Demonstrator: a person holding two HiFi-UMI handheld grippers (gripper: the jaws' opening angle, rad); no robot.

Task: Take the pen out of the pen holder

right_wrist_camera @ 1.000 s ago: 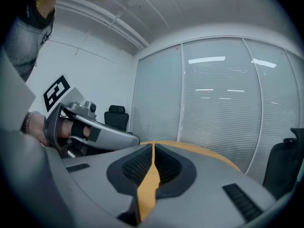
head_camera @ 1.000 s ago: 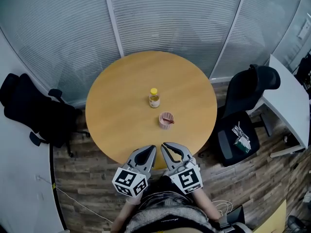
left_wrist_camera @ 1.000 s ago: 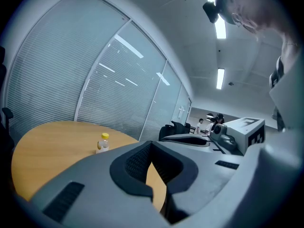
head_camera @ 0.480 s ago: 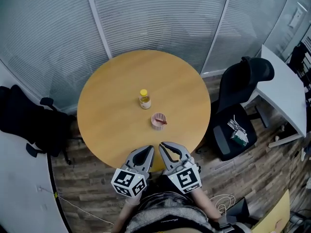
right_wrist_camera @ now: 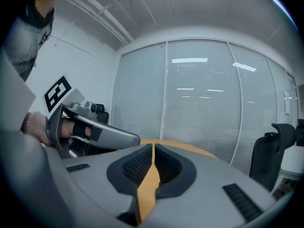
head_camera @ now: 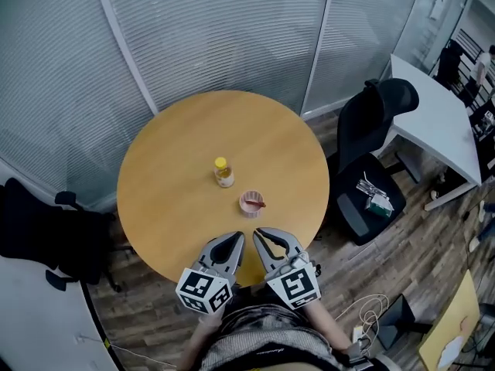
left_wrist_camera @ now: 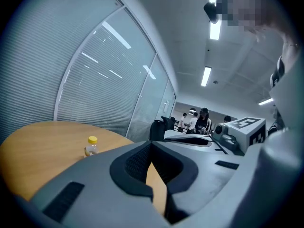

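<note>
- Your left tool (head_camera: 230, 243) and right tool (head_camera: 265, 239): both pressed together, empty, at the counter's (head_camera: 170, 168) near edge.
- The pen (head_camera: 258, 202) rests in the pen holder (head_camera: 244, 204), near-right of centre; spread your right tool before reaching.

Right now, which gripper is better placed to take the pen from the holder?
Probably the right gripper: the pen leans toward its side of the pink pen holder. The left gripper is about equally near; both are shut, empty.

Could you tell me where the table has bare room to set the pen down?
The table is bare left of the bottle, along the far rim by the glass wall, and right of the pen holder. Only the middle, round those two, is crowded.
</note>
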